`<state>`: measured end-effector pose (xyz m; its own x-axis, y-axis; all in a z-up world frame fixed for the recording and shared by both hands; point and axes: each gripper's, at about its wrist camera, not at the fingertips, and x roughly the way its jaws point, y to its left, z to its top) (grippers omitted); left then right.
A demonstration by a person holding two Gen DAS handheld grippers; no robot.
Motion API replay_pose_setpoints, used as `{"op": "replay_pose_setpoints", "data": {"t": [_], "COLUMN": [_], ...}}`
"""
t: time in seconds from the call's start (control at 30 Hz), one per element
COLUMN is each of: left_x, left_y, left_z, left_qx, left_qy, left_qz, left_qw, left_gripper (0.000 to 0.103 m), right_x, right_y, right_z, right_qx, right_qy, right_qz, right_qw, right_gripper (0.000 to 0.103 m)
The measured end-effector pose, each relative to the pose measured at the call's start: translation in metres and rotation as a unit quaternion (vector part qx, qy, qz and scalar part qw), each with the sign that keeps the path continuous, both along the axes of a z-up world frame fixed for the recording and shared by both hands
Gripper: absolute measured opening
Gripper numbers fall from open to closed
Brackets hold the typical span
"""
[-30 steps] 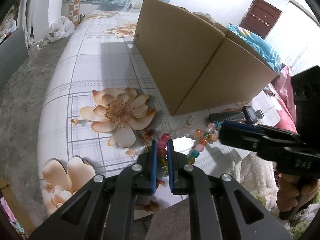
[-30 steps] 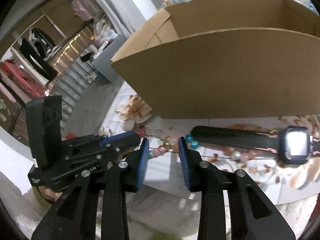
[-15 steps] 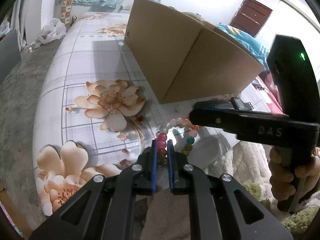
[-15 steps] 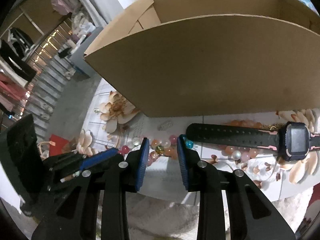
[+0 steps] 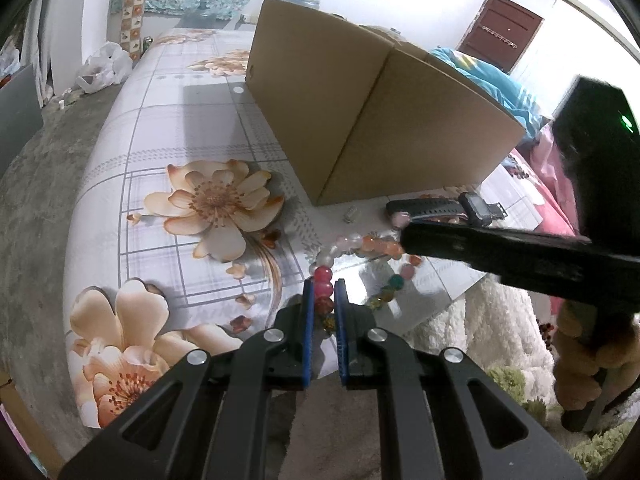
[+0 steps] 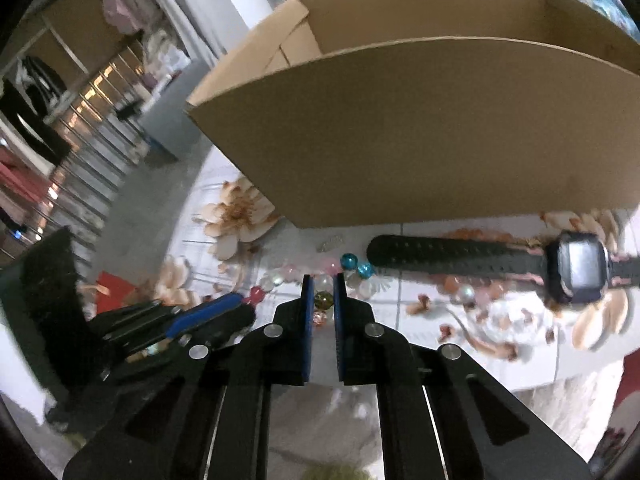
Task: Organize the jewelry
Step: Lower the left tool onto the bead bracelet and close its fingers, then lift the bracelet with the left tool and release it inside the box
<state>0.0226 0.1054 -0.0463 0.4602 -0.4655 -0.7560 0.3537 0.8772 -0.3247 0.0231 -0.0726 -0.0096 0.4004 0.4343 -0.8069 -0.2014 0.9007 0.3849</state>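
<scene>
A bracelet of coloured beads [image 5: 362, 245] lies near the front edge of the flowered table [image 5: 168, 128]. My left gripper [image 5: 323, 300] is shut on its pink and red beads at the near side. My right gripper [image 6: 321, 300] is shut on beads of the same bracelet [image 6: 354, 266], a yellow-green bead between its pads. The right gripper also shows in the left wrist view [image 5: 404, 236], over the bracelet's far side. A black wristwatch [image 6: 576, 266] lies flat to the right, in front of an open cardboard box [image 6: 420, 132]. The watch shows in the left wrist view too [image 5: 476, 208].
A small silver piece [image 5: 351, 213] lies by the box's front corner. A white fluffy rug [image 5: 492, 328] lies below the table's front edge. Concrete floor and a white bag [image 5: 102, 66] are to the left. Blue cloth [image 5: 492, 76] lies behind the box.
My right gripper has narrowed from open to shut on the bracelet's beads and has moved lower toward the table. My left gripper keeps its hold on the beads.
</scene>
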Motion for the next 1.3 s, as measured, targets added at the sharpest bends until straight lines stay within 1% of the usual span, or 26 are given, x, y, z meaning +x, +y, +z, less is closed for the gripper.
{"op": "replay_pose_setpoints", "data": {"t": [0.1,0.2,0.27,0.3,0.33,0.37,0.4,0.47,0.53,0.63,0.7,0.73,0.77,0.87,0.97,1.13,1.23,1.3], "left_x": [0.001,0.003,0.003,0.004,0.004,0.004,0.004,0.005,0.005,0.005,0.005,0.005,0.004,0.003,0.001,-0.004,-0.006,-0.005], "left_y": [-0.001,-0.004,-0.005,-0.005,-0.005,-0.005,-0.005,-0.006,-0.007,-0.009,-0.009,-0.010,-0.011,-0.015,-0.013,-0.012,-0.014,-0.017], "left_z": [0.000,0.000,0.000,0.001,0.000,0.000,0.001,0.000,0.001,0.001,0.001,0.001,0.001,0.004,0.015,0.050,0.078,0.101], "left_qx": [-0.001,0.003,0.006,0.009,0.011,0.014,0.016,0.018,0.022,0.029,0.031,0.034,0.037,0.051,0.044,0.020,0.000,-0.019], "left_qy": [0.002,0.002,0.003,0.002,0.002,0.002,0.001,0.001,0.001,-0.001,-0.003,-0.005,-0.008,-0.019,-0.027,-0.051,-0.071,-0.087], "left_qz": [0.002,0.002,0.003,0.004,0.004,0.006,0.007,0.009,0.010,0.012,0.014,0.016,0.017,0.018,0.018,0.011,0.000,-0.009], "left_qw": [1.0000,1.0000,1.0000,0.9999,0.9999,0.9999,0.9999,0.9998,0.9997,0.9995,0.9994,0.9993,0.9991,0.9984,0.9985,0.9984,0.9975,0.9960], "left_gripper": [0.009,0.009,0.009,0.009,0.009,0.009,0.009,0.009,0.009,0.009,0.009,0.009,0.009,0.009,0.009,0.009,0.009,0.009], "right_x": [-0.007,-0.015,-0.015,-0.015,-0.015,-0.014,-0.014,-0.012,-0.009,-0.002,0.001,0.001,0.002,0.001,-0.003,-0.011,-0.014,-0.013], "right_y": [-0.009,-0.016,-0.022,-0.023,-0.029,-0.032,-0.037,-0.042,-0.042,-0.032,-0.023,-0.019,-0.017,-0.018,-0.025,-0.038,-0.048,-0.055], "right_z": [-0.002,-0.015,-0.017,-0.015,-0.011,-0.009,-0.006,-0.003,-0.003,-0.008,-0.009,-0.009,-0.009,-0.010,-0.002,0.019,0.042,0.063], "right_qx": [0.017,0.041,0.057,0.062,0.063,0.067,0.072,0.077,0.074,0.058,0.039,0.023,0.009,0.005,0.028,0.060,0.081,0.094], "right_qy": [0.015,0.052,0.063,0.063,0.061,0.060,0.061,0.059,0.057,0.051,0.042,0.036,0.032,0.027,0.018,-0.002,-0.020,-0.039], "right_qz": [-0.008,-0.025,-0.034,-0.039,-0.044,-0.047,-0.048,-0.051,-0.046,-0.037,-0.028,-0.025,-0.024,-0.023,-0.022,-0.018,-0.012,-0.006], "right_qw": [1.000,0.998,0.996,0.995,0.995,0.995,0.994,0.994,0.995,0.996,0.998,0.999,0.999,0.999,0.999,0.998,0.996,0.995], "right_gripper": [0.007,0.007,0.008,0.012,0.013,0.015,0.021,0.025,0.025,0.024,0.021,0.018,0.009,0.007,0.007,0.007,0.007,0.007]}}
